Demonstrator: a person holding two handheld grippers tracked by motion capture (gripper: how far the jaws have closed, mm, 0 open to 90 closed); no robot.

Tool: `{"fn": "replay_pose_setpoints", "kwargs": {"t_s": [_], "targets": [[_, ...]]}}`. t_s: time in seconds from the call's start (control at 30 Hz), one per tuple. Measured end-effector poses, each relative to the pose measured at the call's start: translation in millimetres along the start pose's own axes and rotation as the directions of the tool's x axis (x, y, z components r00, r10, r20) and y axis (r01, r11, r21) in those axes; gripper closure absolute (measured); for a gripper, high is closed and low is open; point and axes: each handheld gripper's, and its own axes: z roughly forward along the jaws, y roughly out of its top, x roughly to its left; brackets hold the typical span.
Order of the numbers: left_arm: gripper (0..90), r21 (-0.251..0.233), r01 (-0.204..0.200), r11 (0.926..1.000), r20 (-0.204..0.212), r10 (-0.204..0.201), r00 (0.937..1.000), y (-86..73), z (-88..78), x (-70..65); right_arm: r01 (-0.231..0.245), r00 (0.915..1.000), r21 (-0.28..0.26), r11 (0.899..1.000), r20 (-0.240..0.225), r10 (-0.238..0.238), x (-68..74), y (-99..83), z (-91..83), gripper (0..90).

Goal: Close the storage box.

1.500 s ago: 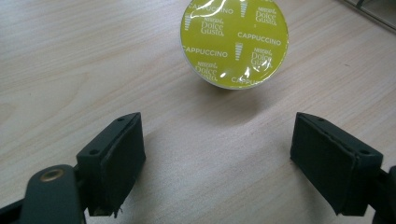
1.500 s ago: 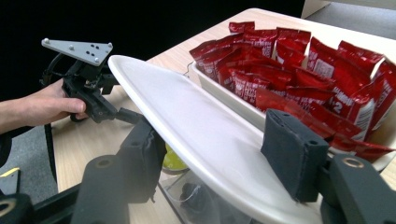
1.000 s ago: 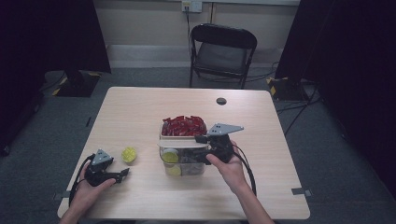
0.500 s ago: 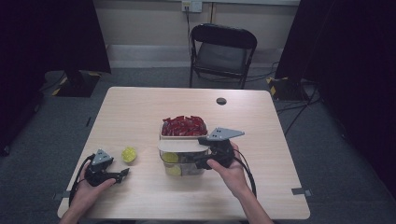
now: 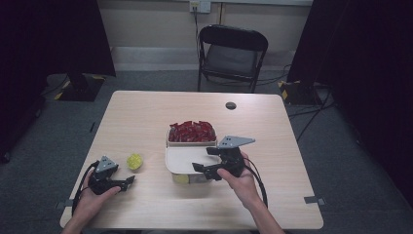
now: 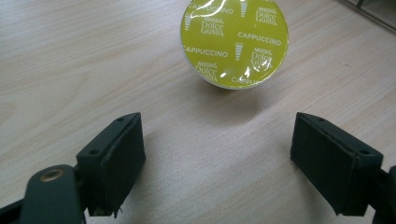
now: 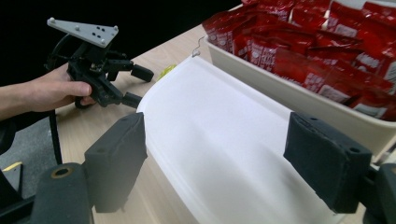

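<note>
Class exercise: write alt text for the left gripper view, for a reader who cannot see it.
A yellow-green coffee capsule printed "Cappuccino" sits on a pale wooden table, just beyond the left gripper, whose two black jaws stand wide apart with nothing between them.

Glossy foil-topped capsule (image 6: 234, 43), matt white plastic lid (image 7: 219, 140), pale wood-grain table (image 5: 146, 117).

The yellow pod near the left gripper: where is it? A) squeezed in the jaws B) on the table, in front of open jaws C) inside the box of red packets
B: the pod sits on the table, ahead of the left gripper, whose jaws stand apart.
</note>
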Motion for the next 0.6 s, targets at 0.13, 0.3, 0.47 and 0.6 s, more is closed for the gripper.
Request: {"fn": "replay_pose_setpoints", "kwargs": {"t_s": [0.13, 0.3, 0.47, 0.6], "targets": [[17.2, 0.0, 0.001, 1.0, 0.0, -0.001, 1.0, 0.0, 0.0, 0.0, -0.006, 0.9999, -0.016, 1.0, 0.014, 0.007, -4.4, 2.3, -5.2, 19.7], [17.2, -0.002, 0.003, 1.0, 0.0, -0.003, 1.0, 0.0, 0.1, -0.2, -0.025, 0.9985, -0.032, 0.999, 0.049, 0.027, -12.0, 3.5, -12.8, 18.6], [17.2, 0.0, 0.001, 1.0, 0.0, -0.001, 1.0, 0.0, 0.0, -0.1, -0.052, 0.9932, -0.051, 0.997, 0.101, 0.057, -24.7, -0.1, -26.4, 17.5], [17.2, -0.002, 0.002, 1.0, 0.0, -0.002, 1.0, 0.0, 0.1, -0.2, -0.082, 0.986, -0.058, 0.995, 0.141, 0.089, -36.1, -5.6, -35.4, 16.5]]}}
